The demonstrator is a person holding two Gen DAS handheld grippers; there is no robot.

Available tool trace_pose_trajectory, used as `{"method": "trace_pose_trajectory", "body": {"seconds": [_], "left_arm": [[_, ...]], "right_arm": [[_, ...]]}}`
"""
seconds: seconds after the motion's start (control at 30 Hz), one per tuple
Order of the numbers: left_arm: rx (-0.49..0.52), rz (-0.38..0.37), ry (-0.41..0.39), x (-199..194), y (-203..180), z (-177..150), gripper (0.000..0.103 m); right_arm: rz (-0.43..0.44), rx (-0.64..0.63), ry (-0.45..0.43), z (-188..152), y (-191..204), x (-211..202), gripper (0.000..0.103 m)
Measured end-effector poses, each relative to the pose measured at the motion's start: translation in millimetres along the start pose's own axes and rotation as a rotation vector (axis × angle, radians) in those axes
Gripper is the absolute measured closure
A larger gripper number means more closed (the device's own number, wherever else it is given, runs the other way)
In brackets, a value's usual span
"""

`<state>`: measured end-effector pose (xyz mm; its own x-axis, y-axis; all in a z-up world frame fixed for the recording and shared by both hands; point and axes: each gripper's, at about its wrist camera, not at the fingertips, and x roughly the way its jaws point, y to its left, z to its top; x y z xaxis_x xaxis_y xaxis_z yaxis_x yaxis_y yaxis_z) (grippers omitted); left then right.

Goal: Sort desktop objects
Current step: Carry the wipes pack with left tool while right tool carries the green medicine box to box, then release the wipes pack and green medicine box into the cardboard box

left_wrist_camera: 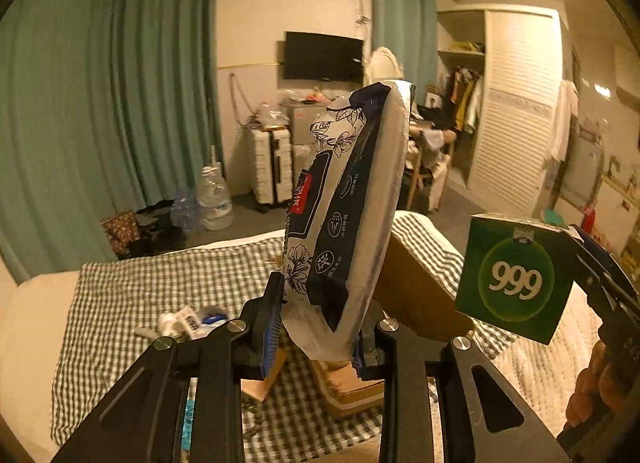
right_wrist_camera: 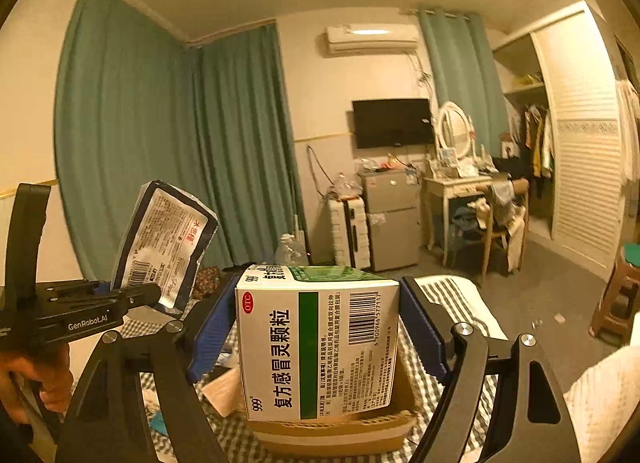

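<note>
Dim warm ceiling light, fisheye-warped edges.

Home bedroom: bed with grey-white checked cover (left_wrist_camera: pixel 160 283), teal floor-length curtains (right_wrist_camera: pixel 168 151), open white louvred wardrobe (right_wrist_camera: pixel 580 167), wall-mounted black television (right_wrist_camera: pixel 393 122), white vanity mirror (right_wrist_camera: pixel 454 129).

Count of items in view. Grippers: 2, a left gripper (left_wrist_camera: pixel 316 327) and a right gripper (right_wrist_camera: pixel 320 337). Tissue packs: 1, a soft dark-and-white tissue pack (left_wrist_camera: pixel 348 199). Medicine boxes: 1, a green-and-white box (right_wrist_camera: pixel 320 347) marked 999. Cardboard boxes: 1, an open cardboard box (right_wrist_camera: pixel 332 435) near on the checked bedcover (left_wrist_camera: pixel 132 295). Small white tubes or bottles at near left on the cover: a small cluster (left_wrist_camera: pixel 188 323), number not resolvable. Large clear water bottles (left_wrist_camera: pixel 214 199) on the far floor: at least 2. Wall televisions (right_wrist_camera: pixel 392 122): 1. Air conditioners (right_wrist_camera: pixel 372 39): 1. Suitcases (left_wrist_camera: pixel 270 161): 1.
</note>
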<state>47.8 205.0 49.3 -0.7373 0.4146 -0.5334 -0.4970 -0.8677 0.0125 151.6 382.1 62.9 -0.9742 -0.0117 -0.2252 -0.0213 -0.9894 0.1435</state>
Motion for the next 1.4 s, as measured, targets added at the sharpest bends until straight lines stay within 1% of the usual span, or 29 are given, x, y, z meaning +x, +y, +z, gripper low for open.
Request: {"method": "trace_pose_trajectory", "body": {"seconds": [0.1,0.2,0.27,0.4,0.67,0.93,0.97,1.03,1.07,1.1,1.17,1.23,1.4], "left_arm": [[0.042,-0.020,0.017,19,-23,-1,0.074],[0.065,-0.033,0.042,41,-35,-7,0.074],[0.066,-0.039,0.063,56,-40,-10,0.074],[0.055,-0.053,0.119,88,-46,-17,0.074],[0.026,-0.055,0.234,148,-37,-36,0.074],[0.003,-0.050,0.297,188,-24,-52,0.073],[-0.002,-0.055,0.306,191,-23,-53,0.072],[-0.008,-0.068,0.317,193,-22,-52,0.062],[-0.011,-0.074,0.316,193,-23,-53,0.047],[-0.015,-0.073,0.303,191,-22,-52,0.037],[-0.015,-0.069,0.273,182,-22,-47,0.029],[-0.011,-0.066,0.252,173,-22,-42,0.029],[-0.016,-0.062,0.211,141,-12,-29,0.029]], "right_arm": [[-0.014,0.030,0.019,-7,-19,11,0.025],[-0.030,0.050,0.053,-16,-34,25,0.025],[-0.025,0.073,0.073,-22,-41,35,0.025],[-0.022,0.064,0.118,-33,-45,57,0.025],[-0.027,0.077,0.208,-55,-55,104,0.025],[-0.049,0.050,0.276,-72,-47,140,0.025],[-0.063,0.028,0.282,-72,-43,142,0.024],[-0.075,-0.012,0.269,-72,-34,139,0.023],[-0.080,-0.035,0.257,-70,-30,137,0.022],[-0.088,-0.049,0.250,-68,-28,138,0.022],[-0.124,-0.065,0.232,-65,-27,134,0.022],[-0.137,-0.052,0.210,-60,-28,126,0.020],[-0.130,-0.029,0.143,-42,-23,104,0.017]]}}
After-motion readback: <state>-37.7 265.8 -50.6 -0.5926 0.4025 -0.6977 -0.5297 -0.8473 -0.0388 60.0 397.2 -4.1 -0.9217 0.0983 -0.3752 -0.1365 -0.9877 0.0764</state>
